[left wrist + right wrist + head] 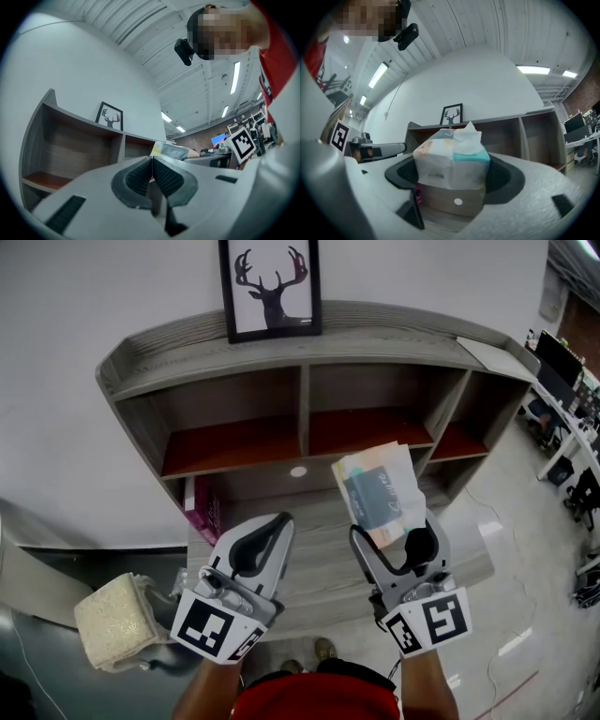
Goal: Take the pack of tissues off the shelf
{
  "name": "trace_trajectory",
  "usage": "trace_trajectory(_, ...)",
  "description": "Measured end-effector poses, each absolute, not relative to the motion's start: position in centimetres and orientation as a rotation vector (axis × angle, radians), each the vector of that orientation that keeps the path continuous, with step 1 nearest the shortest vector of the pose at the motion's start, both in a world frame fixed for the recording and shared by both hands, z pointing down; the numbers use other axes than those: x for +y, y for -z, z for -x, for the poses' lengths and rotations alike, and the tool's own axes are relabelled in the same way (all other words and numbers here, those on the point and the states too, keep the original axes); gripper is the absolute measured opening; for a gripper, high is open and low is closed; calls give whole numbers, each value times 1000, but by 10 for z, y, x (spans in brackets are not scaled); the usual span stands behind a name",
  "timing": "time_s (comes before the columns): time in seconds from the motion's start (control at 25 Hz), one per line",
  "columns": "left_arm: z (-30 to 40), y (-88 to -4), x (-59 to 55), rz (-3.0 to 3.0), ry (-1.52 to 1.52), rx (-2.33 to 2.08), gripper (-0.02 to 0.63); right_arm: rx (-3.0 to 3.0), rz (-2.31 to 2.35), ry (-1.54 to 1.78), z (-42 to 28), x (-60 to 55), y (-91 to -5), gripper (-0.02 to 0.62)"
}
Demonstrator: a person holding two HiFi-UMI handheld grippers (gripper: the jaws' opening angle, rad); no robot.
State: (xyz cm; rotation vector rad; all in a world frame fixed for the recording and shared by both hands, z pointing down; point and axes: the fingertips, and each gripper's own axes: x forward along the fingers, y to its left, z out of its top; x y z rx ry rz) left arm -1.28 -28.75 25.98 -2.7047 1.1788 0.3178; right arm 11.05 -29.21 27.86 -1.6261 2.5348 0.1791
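The pack of tissues (380, 491), a clear soft wrapper with a teal panel and a white tissue sticking up, is held out in front of the grey shelf unit (309, 341), clear of its boards. My right gripper (397, 538) is shut on its lower end. In the right gripper view the pack (450, 161) fills the gap, with both pads pressing on its sides at the right gripper (453, 174). My left gripper (275, 529) hangs beside it to the left, shut and empty. Its ribbed pads meet at the left gripper (151, 165), and the pack (171, 151) shows beyond them.
A framed deer picture (272, 287) stands on the shelf top, and a white sheet (494, 353) lies at its right end. A magenta box (204, 510) sits on a lower shelf at the left. A beige cushion (112, 620) is at lower left. Desks and chairs (567, 418) stand to the right.
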Motion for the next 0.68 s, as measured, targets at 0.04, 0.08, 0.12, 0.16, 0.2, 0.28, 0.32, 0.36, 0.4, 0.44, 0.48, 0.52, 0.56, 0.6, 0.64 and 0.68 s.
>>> trace_trajectory(0.04,13,-260,-287,2704,-318,1179,11,2534,1623,-181,-110,-292,-278,393)
trace_trajectory(0.08,12,-260,-287,2704,-318,1180,11,2533,1621,-183,-110,-291,-277,393)
trace_trajectory(0.12,12,-260,-287,2704,-317,1180,11,2531,1619,-185,-111,-291,-277,393)
trace_trajectory(0.16,12,-260,-287,2704,-318,1181,10,2531,1617,-186,-111,-291,-276,393)
trace_trajectory(0.2,12,-260,-287,2704,-319,1182,11,2530,1615,-186,-111,-291,-276,393)
trace_trajectory(0.28,12,-260,-287,2703,-322,1185,11,2531,1612,-186,-111,-291,-276,393)
trace_trajectory(0.32,12,-260,-287,2702,-324,1187,10,2531,1611,-184,-111,-291,-276,393)
trace_trajectory(0.36,12,-260,-287,2702,-325,1188,11,2532,1610,-183,-111,-291,-276,393)
trace_trajectory(0.4,11,-261,-287,2703,-325,1189,11,2532,1609,-181,-111,-291,-276,393)
trace_trajectory(0.44,11,-261,-287,2702,-325,1190,11,2532,1609,-179,-111,-291,-277,393)
trace_trajectory(0.48,11,-261,-287,2702,-325,1190,11,2533,1609,-177,-112,-291,-277,393)
trace_trajectory(0.52,11,-261,-288,2701,-326,1192,10,2533,1609,-174,-112,-291,-278,393)
trace_trajectory(0.56,11,-260,-288,2700,-329,1195,11,2533,1609,-171,-112,-292,-278,393)
trace_trajectory(0.6,11,-260,-289,2700,-331,1198,11,2532,1610,-167,-112,-292,-278,393)
trace_trajectory(0.64,12,-260,-290,2699,-333,1201,10,2530,1610,-163,-113,-293,-278,393)
trace_trajectory(0.68,12,-260,-291,2698,-335,1205,10,2529,1610,-159,-113,-293,-279,393)
